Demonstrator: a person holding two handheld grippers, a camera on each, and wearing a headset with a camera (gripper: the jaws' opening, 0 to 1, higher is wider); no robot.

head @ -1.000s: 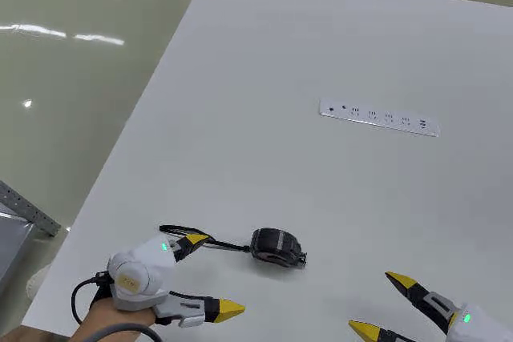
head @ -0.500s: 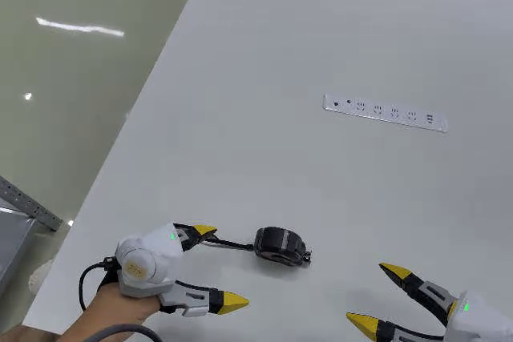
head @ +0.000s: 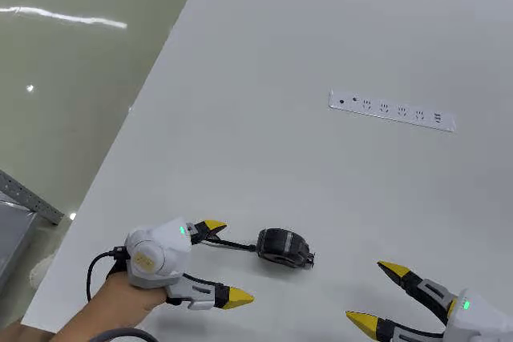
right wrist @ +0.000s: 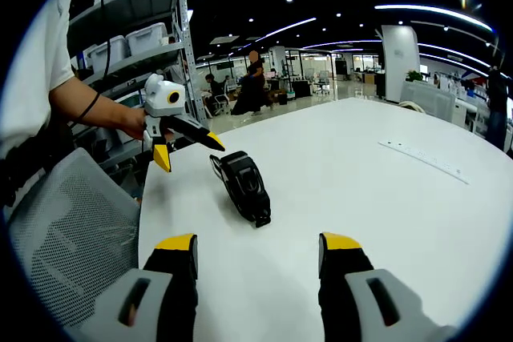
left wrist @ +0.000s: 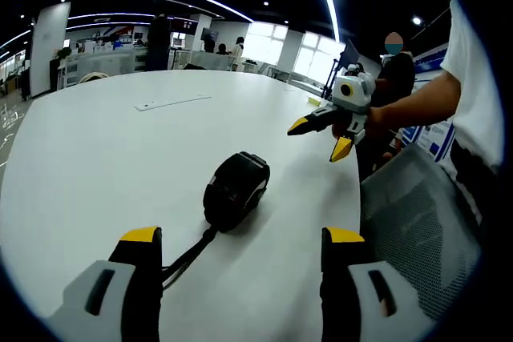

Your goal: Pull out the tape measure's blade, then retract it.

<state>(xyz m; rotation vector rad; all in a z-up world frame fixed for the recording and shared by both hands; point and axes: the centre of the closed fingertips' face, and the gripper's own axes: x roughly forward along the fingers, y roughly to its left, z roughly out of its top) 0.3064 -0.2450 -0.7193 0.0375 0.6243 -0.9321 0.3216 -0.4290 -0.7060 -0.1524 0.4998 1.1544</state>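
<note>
Tape measure (head: 284, 247) lies near the front edge of the white bench (head: 321, 38). We hold the left gripper (head: 230, 262) and right gripper (head: 373, 294) either side of it, jaws spread, grasping nothing. Power strip (head: 391, 110) lies well behind.

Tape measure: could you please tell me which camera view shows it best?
The left gripper view: the tape measure lies large and central, its strap trailing toward the camera. The right gripper view shows it smaller and off centre; the head view shows it small, from above.
</note>
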